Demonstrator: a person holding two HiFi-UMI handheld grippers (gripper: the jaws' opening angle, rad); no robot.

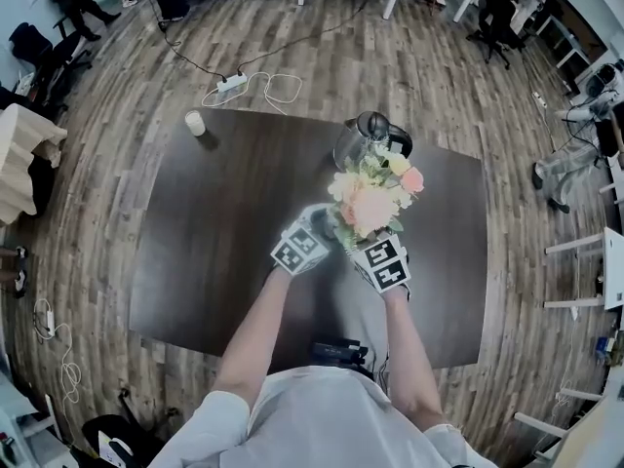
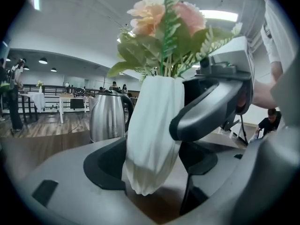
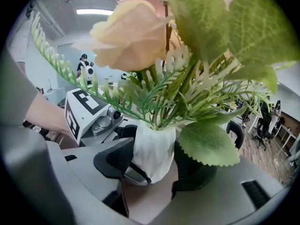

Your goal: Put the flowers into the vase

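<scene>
A bunch of pink and peach flowers (image 1: 375, 198) with green leaves stands in a white ribbed vase (image 2: 154, 125). Both grippers close on that vase from opposite sides. In the left gripper view the vase hangs between the pads of my left gripper (image 2: 150, 168), its base clear of the dark table (image 1: 214, 222). The right gripper view has the vase (image 3: 153, 149) between the pads of my right gripper (image 3: 157, 165), with blooms (image 3: 136, 32) filling the top. From the head view the vase is hidden under the flowers, between the two marker cubes.
A steel kettle (image 1: 363, 136) stands just behind the flowers on the table, also visible as the kettle (image 2: 107, 116) behind the vase. A small white cup (image 1: 195, 123) sits at the far left corner. A power strip (image 1: 231, 84) lies on the floor beyond.
</scene>
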